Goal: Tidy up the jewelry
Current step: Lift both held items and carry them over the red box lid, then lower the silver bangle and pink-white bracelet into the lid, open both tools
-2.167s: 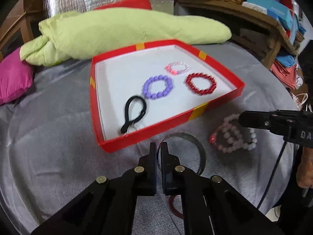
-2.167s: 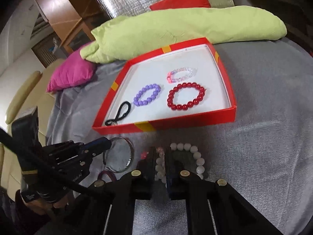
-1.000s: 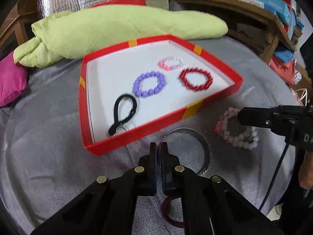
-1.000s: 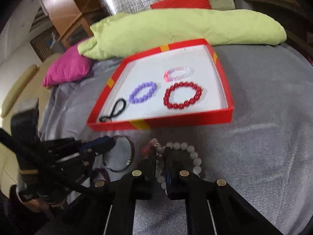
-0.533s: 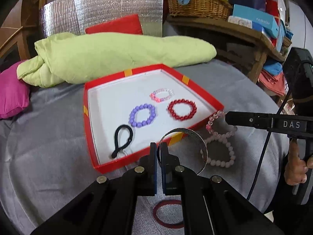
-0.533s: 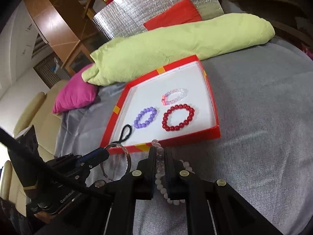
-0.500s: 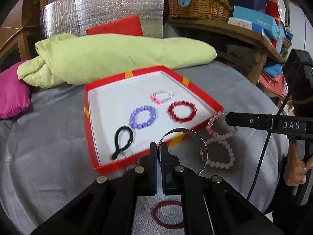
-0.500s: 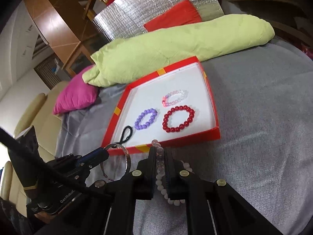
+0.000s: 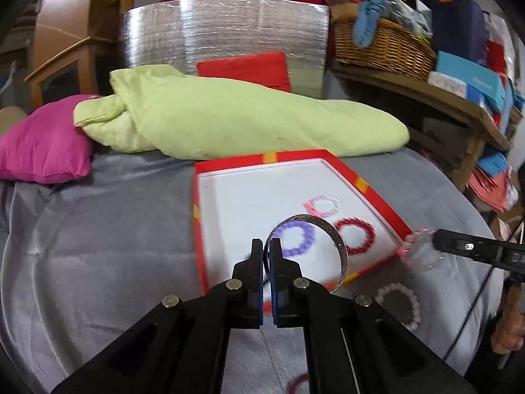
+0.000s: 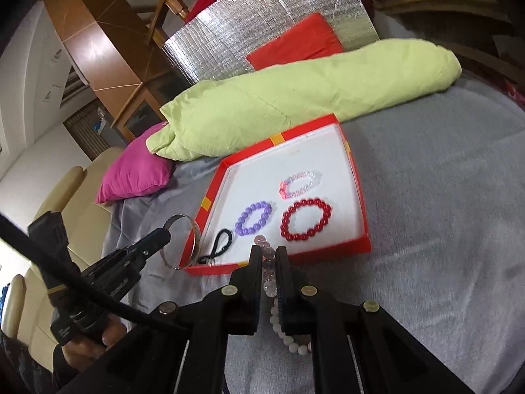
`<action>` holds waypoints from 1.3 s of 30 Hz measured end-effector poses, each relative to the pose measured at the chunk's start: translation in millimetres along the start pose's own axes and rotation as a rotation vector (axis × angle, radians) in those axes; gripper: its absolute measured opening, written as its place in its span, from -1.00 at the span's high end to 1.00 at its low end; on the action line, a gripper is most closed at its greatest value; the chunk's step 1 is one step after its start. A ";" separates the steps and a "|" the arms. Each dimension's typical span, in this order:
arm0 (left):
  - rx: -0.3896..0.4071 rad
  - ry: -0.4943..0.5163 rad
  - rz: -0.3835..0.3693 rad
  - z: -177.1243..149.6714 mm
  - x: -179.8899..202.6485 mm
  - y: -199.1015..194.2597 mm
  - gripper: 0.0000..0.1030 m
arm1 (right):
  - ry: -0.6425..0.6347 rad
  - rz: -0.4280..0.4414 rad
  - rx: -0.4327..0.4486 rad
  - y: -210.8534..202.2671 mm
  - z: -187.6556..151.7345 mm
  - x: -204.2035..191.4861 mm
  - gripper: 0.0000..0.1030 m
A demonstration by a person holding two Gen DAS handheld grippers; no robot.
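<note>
A red tray point(image 10: 359, 197) lay on the grey counter point(image 10: 443, 229), three bead bracelets inside. The left claw point(image 9: 266, 252) pinched a silver bangle point(image 9: 341, 246) above it — the right claw point(image 10: 267, 256) gripped a pale bead strand point(image 10: 267, 262) at its near edge.

The red tray point(image 9: 377, 202) is seen from above by both wrist views, facing 12 o'clock. It is viewed closely, toward 1 o'clock on the left and 11 o'clock on the right point(image 10: 356, 177).
</note>
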State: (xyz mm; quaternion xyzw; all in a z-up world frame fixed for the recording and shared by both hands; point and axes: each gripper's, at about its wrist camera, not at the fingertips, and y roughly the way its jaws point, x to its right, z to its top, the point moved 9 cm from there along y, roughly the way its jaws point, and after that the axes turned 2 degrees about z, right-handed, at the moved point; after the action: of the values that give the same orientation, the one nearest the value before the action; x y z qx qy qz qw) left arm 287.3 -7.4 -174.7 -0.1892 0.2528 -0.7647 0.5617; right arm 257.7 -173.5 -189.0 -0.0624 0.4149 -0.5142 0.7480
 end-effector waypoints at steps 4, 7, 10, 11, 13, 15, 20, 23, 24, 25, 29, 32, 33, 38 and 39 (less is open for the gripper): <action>0.007 -0.023 0.026 8.8 -11.9 12.0 0.93 | 0.001 0.000 0.030 3.3 26.8 1.1 0.82; 0.016 -0.030 0.030 15.4 -16.7 17.9 0.93 | -0.001 -0.002 0.023 16.7 47.7 1.9 0.82; 0.018 -0.022 0.046 21.9 -20.2 30.2 0.93 | 0.013 0.005 -0.004 37.6 65.9 1.2 0.82; 0.016 -0.022 0.053 24.3 -22.7 36.1 0.93 | 0.023 0.013 -0.017 46.6 72.0 1.0 0.82; 0.002 -0.039 0.057 27.4 -29.2 47.4 0.93 | 0.040 0.015 -0.033 62.9 82.2 1.4 0.82; -0.013 -0.052 0.068 28.9 -35.7 57.7 0.93 | 0.050 0.025 -0.054 81.1 92.4 -0.6 0.82; -0.064 -0.074 0.089 30.3 -50.2 88.6 0.93 | 0.066 0.036 -0.095 124.0 107.4 -3.7 0.82; -0.076 -0.056 0.092 32.6 -49.5 96.9 0.93 | 0.096 0.049 -0.133 150.4 108.5 -1.3 0.82; -0.077 -0.049 0.091 33.6 -48.3 98.9 0.93 | 0.103 0.050 -0.146 158.8 108.3 -0.3 0.82; -0.081 -0.039 0.091 34.6 -47.0 101.7 0.93 | 0.105 0.049 -0.156 165.5 108.0 0.6 0.82; -0.105 0.000 0.106 35.6 -44.0 113.0 0.93 | 0.117 0.047 -0.185 186.1 108.0 3.8 0.82; -0.129 0.007 0.112 33.4 -44.2 121.7 0.93 | 0.118 0.035 -0.188 195.5 110.3 8.3 0.82; -0.134 0.011 0.114 32.9 -44.5 123.4 0.93 | 0.121 0.030 -0.192 199.0 110.3 11.1 0.82; -0.159 0.033 0.125 29.0 -43.8 133.5 0.93 | 0.143 0.008 -0.207 207.3 108.8 23.9 0.82; -0.161 0.033 0.124 28.9 -43.1 134.0 0.93 | 0.144 0.004 -0.208 208.3 108.8 25.5 0.82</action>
State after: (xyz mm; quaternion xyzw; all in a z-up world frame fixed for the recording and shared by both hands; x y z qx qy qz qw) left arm 419.0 -3.7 -232.1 -0.2049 0.3339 -0.7089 0.5865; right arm 484.9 -134.2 -241.0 -0.1017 0.5187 -0.4701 0.7069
